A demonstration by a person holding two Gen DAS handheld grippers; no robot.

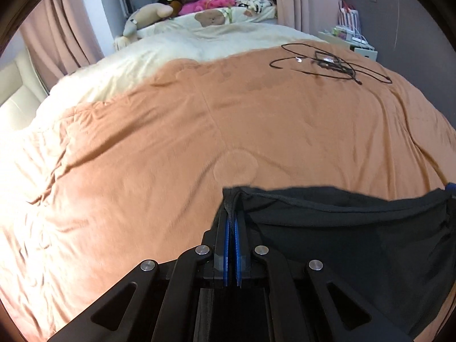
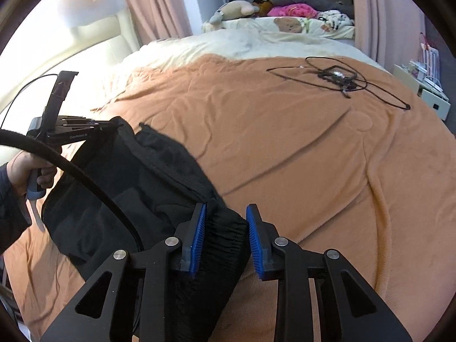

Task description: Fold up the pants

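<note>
In your left wrist view, your left gripper (image 1: 231, 222) has its blue pads pressed together on a corner of the black pants (image 1: 356, 228), whose hem runs off toward the right edge of the picture. Beyond it the orange blanket (image 1: 171, 142) lies broad and bare across the bed, with a tangle of black cable (image 1: 322, 62) far off near the far right corner and soft toys (image 1: 159, 11) at the head. In your right wrist view, your right gripper (image 2: 225, 228) stands partly open around the gathered waistband; the left pad touches the cloth, the right pad stands clear of it, so nothing is gripped. Your left hand (image 2: 25, 168) shows at the left edge, holding up its corner. You appear to be taking hold for the first fold: pinch the waistband next, then lift both corners together. The bed ahead offers ample free room.
</note>
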